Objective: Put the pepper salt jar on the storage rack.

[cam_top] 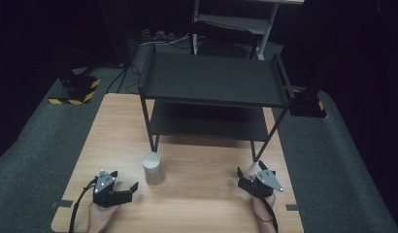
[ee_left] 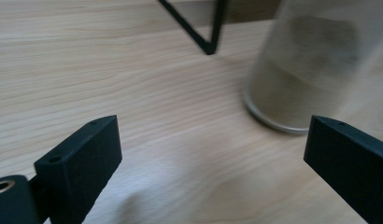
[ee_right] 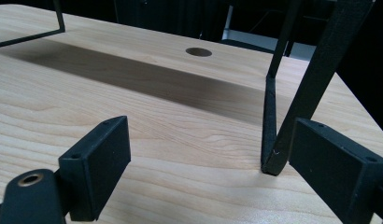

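Looking down from the high view, we see a wooden table (cam_top: 197, 204) with a black two-tier shelf rack (cam_top: 211, 80) standing on its far half, the rack's legs planted partway toward the near edge. A metal cylinder (cam_top: 153, 168) stands upright on the bare wood, just in front of the rack's front-left leg and a little left of the table's middle, nearer the near edge than the far one. Our left gripper (cam_top: 125, 192) rests low near the near-left corner, held in a hand (cam_top: 101, 216) that comes in from the bottom, and it points toward the cylinder, which lies just beyond and to the right of its tips without touching them. In the left gripper view we find its jaws spread wide with only wood grain between them, while the cylinder (ee_left: 315, 65) rises blurred ahead, close by the right-hand jaw but apart from it, and a thin black leg of the rack (ee_left: 213, 28) shows farther off. Our right gripper (cam_top: 249, 178) sits near the near-right corner, just in front of the rack's front-right leg. In the right gripper view we see its jaws also standing wide and gripping nothing, with that rack leg (ee_right: 273, 121) close before the right-hand jaw and a round hole (ee_right: 198, 52) in the tabletop toward the far edge.
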Demonstrator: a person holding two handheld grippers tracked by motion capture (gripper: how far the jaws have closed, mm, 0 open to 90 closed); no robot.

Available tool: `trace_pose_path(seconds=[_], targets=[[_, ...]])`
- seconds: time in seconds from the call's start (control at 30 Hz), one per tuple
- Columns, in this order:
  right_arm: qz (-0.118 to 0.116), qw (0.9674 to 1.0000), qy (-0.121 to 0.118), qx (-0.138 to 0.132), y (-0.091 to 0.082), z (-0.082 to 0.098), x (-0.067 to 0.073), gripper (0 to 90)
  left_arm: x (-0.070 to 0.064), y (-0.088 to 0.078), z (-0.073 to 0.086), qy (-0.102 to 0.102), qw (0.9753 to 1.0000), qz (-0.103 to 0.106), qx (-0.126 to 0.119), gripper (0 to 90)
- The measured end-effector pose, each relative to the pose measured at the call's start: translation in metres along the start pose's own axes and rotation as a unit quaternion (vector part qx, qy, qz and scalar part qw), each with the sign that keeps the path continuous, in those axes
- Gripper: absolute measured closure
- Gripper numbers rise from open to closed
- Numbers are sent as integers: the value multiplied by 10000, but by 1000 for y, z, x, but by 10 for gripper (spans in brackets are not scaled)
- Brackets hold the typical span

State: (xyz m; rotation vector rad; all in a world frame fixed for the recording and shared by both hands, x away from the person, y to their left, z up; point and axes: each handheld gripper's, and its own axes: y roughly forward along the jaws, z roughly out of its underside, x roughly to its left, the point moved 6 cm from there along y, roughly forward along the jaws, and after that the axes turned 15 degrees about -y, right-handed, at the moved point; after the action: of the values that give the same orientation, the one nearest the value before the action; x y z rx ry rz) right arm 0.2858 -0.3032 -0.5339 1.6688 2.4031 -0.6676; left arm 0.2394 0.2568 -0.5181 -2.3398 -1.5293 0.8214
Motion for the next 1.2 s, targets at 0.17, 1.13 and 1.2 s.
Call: trace_pose_path(seconds=[0.17, 1.13, 1.2], targets=[[-11, 10000, -7, 11, 0, 0, 0, 117, -14, 11, -1, 223, 9993, 314, -2, 46], [-59, 10000, -5, -16, 0, 0, -1, 115, -62, 71, -8, 633, 9968, -29, -478, 108], [-59, 10000, -1, -15, 0, 0, -1, 115, -63, 72, -7, 626, 9966, -50, -531, 135]])
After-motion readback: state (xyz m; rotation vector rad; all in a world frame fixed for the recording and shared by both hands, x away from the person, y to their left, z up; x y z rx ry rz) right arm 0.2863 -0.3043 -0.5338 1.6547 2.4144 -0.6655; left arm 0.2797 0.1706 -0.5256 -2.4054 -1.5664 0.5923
